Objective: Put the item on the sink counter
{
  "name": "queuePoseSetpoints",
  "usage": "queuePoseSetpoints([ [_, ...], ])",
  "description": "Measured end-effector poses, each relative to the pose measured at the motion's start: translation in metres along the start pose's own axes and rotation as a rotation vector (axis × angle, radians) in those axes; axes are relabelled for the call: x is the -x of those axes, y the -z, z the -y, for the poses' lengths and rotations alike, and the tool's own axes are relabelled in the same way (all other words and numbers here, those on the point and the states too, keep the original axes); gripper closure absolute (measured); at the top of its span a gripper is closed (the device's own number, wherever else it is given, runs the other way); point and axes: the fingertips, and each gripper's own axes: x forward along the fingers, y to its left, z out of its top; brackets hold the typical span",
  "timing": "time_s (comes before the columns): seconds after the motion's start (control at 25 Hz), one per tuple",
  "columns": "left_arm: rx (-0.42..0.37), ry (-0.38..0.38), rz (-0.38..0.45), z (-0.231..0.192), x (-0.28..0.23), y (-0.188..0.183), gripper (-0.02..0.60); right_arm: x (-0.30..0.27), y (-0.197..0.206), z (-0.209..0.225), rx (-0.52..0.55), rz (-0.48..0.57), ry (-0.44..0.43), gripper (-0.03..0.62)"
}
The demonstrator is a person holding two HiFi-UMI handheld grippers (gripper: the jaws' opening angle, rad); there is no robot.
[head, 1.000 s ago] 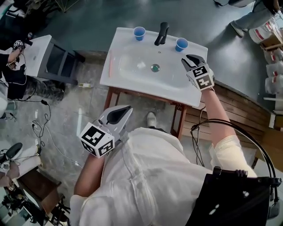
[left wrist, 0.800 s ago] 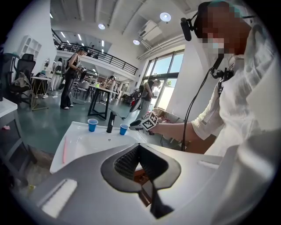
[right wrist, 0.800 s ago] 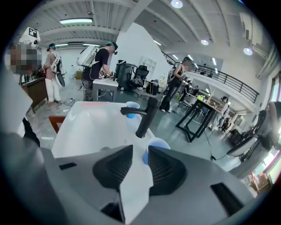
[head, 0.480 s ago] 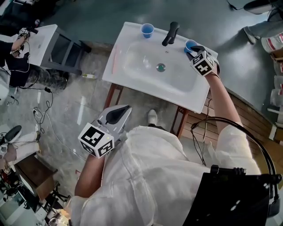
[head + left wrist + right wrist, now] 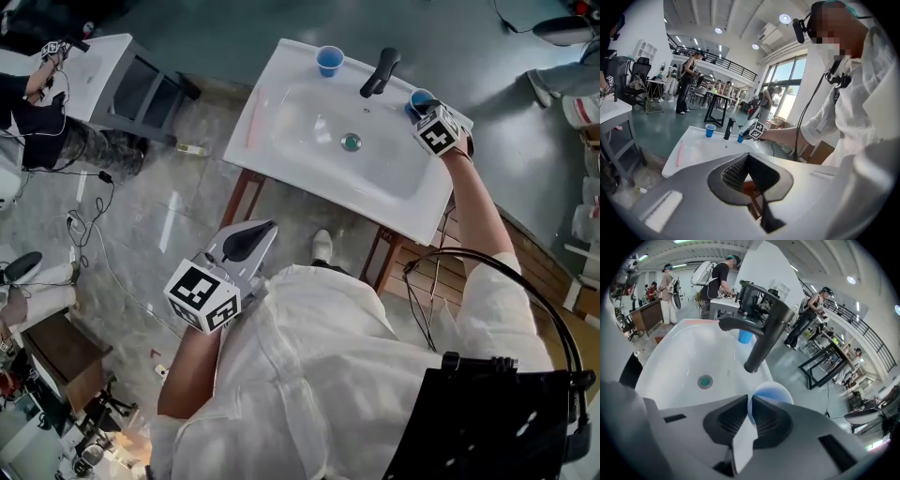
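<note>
Head view puts the person's white-shirted torso nearest, with the left gripper (image 5: 253,239) held low beside it, over the floor and well apart from the sink. In the left gripper view its jaws meet with nothing between them; it seems parked there because this step needs only one hand.

Beyond it stands the white sink counter (image 5: 281,159), its basin bare down to the drain (image 5: 352,142). A thin pink stick (image 5: 251,122) lies along the left ledge.

At the back right corner the right gripper (image 5: 424,112) reaches out on a stretched arm. The right gripper view shows its jaws pinched on the near wall of a blue cup (image 5: 776,392), one jaw inside the rim and one outside. That hold probably suits so thin and light a cup, keeping it upright.

The cup sits at the counter's corner, just right of the black faucet (image 5: 380,73). Whether its base rests on the surface cannot be told. A second blue cup (image 5: 329,60) stands left of the faucet, so this one looks meant for the matching spot, with only the release left to do.
</note>
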Motion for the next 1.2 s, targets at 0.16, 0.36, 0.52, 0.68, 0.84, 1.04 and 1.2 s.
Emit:
queuePoseSetpoints([
  [0.16,0.006,0.004,0.003,-0.002,0.007,0.001,0.577,0.002,-0.001,0.0,-0.022,0.005,0.007,0.571],
  [0.36,0.003,0.023,0.012,-0.002,0.018,0.003,0.577,0.017,-0.005,-0.01,-0.051,0.001,0.004,0.572],
  [0.52,-0.007,0.048,0.011,-0.002,0.031,0.01,0.577,0.03,-0.007,-0.027,-0.065,-0.013,-0.002,0.574],
  [0.68,-0.02,0.076,0.016,-0.003,0.048,0.017,0.577,0.047,-0.016,-0.054,-0.094,-0.002,-0.006,0.574],
  [0.84,-0.03,0.106,0.022,-0.005,0.066,0.026,0.577,0.063,-0.026,-0.085,-0.084,-0.006,-0.016,0.574],
  [1.04,-0.04,0.139,0.026,-0.006,0.095,0.042,0.577,0.086,-0.04,-0.134,-0.121,0.005,-0.02,0.575],
  [1.2,-0.042,0.164,0.029,-0.002,0.12,0.054,0.577,0.108,-0.052,-0.174,-0.119,0.003,-0.025,0.576],
])
